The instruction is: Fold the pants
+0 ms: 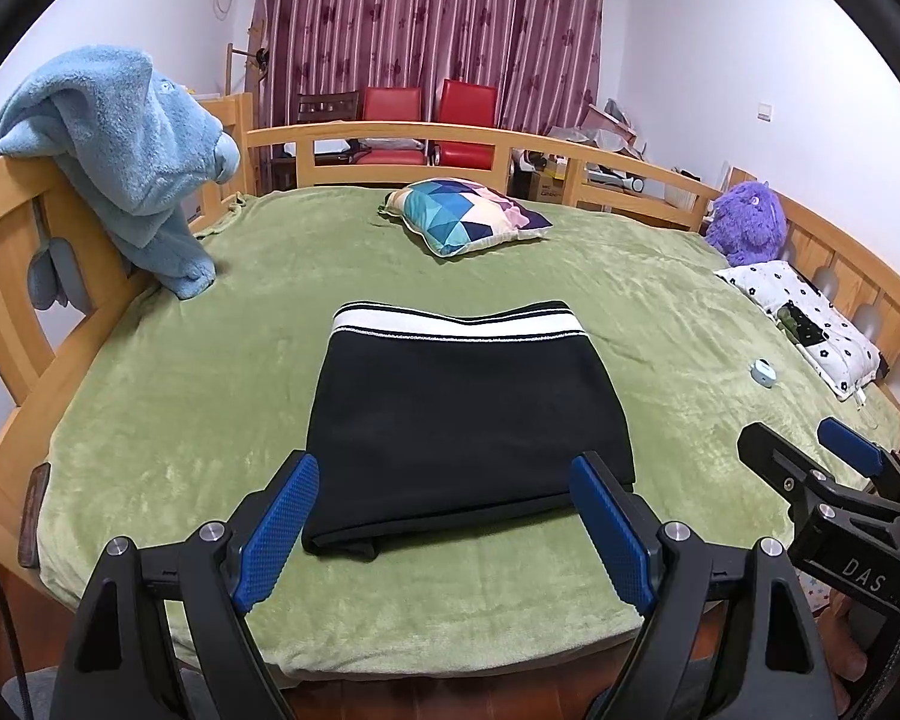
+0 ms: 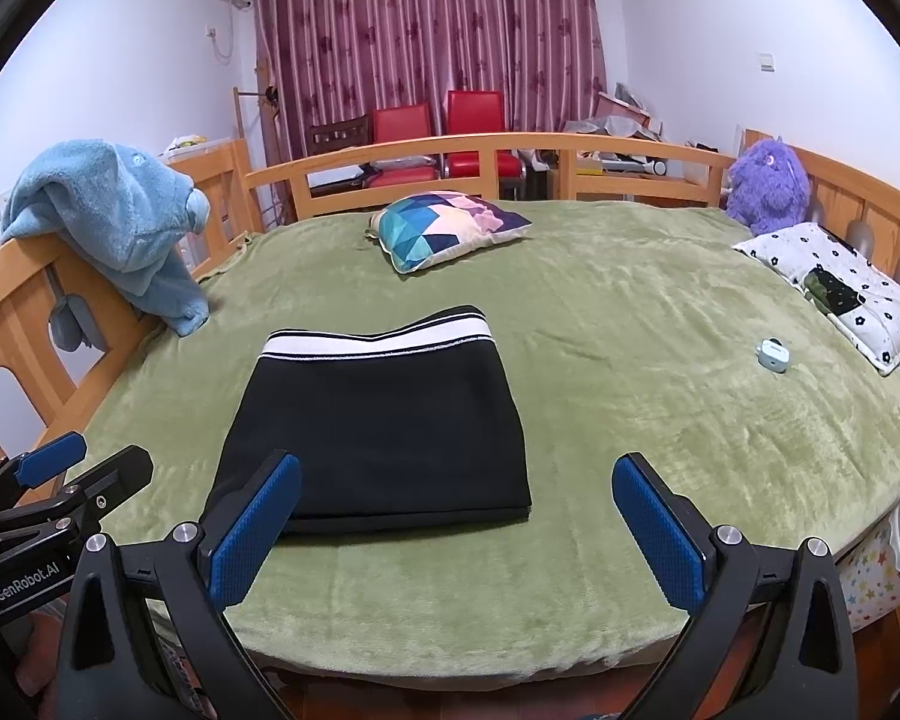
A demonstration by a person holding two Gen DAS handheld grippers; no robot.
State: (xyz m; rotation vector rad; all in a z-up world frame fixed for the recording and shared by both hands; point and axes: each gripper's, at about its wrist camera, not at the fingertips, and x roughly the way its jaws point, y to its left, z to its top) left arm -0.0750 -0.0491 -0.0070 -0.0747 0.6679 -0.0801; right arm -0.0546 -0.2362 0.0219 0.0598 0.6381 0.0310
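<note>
Both grippers, left gripper [image 1: 444,531] and right gripper [image 2: 456,531], hang empty with jaws spread near the pants [image 1: 468,420], folded on the green blanket [image 1: 180,420], waistband far; left sits nearer.
</note>
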